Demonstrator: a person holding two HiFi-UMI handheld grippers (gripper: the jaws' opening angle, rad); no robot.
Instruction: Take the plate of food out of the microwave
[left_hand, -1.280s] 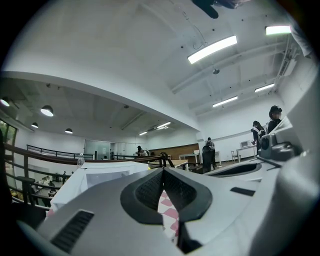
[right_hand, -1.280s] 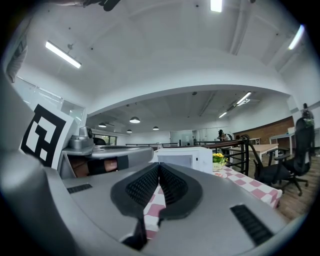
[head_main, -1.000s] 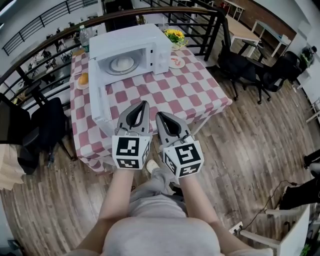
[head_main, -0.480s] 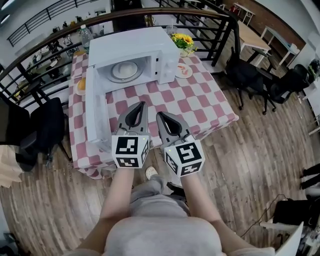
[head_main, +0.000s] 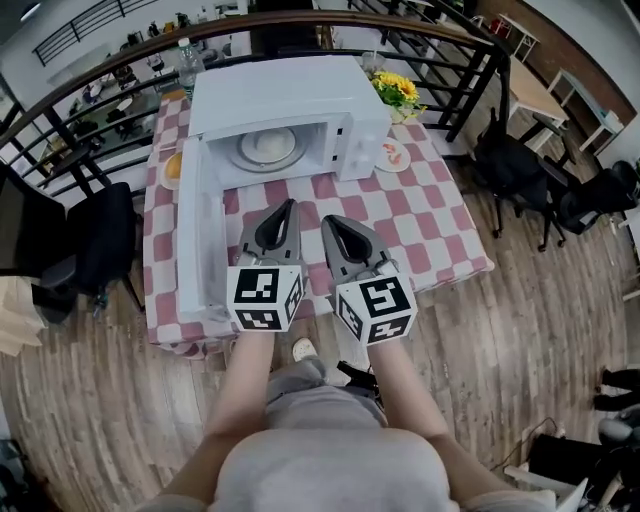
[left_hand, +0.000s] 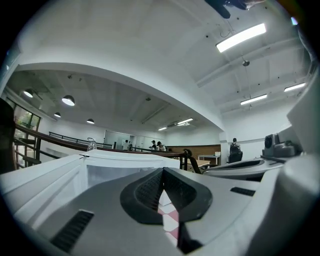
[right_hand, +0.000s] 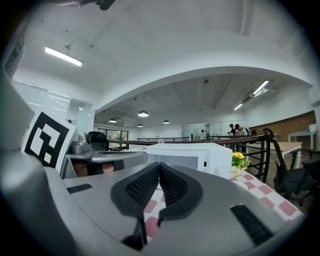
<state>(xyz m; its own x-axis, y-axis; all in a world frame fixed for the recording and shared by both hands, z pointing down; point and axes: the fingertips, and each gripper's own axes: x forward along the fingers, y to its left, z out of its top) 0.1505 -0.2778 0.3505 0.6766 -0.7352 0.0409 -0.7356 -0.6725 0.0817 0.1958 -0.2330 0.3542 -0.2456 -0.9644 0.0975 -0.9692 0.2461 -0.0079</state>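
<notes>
A white microwave (head_main: 290, 95) stands on the checked table (head_main: 440, 235) with its door (head_main: 195, 235) swung wide to the left. Inside it rests a plate with pale food (head_main: 266, 147). My left gripper (head_main: 290, 205) and right gripper (head_main: 328, 220) hover side by side over the table's near half, short of the microwave's mouth. Both are shut with nothing between the jaws. In the left gripper view the microwave (left_hand: 120, 165) fills the space ahead, and in the right gripper view the microwave (right_hand: 195, 155) sits just beyond the shut jaws.
A small plate with food (head_main: 392, 154) and a pot of yellow flowers (head_main: 395, 90) stand right of the microwave. Another plate (head_main: 171, 167) lies left of the door, and a bottle (head_main: 186, 58) at the back. A railing runs behind the table; chairs stand at left and right.
The view has closed in on the table: the microwave and plate look larger and nearer. Both grippers stay shut and side by side, now slightly further over the tabletop.
</notes>
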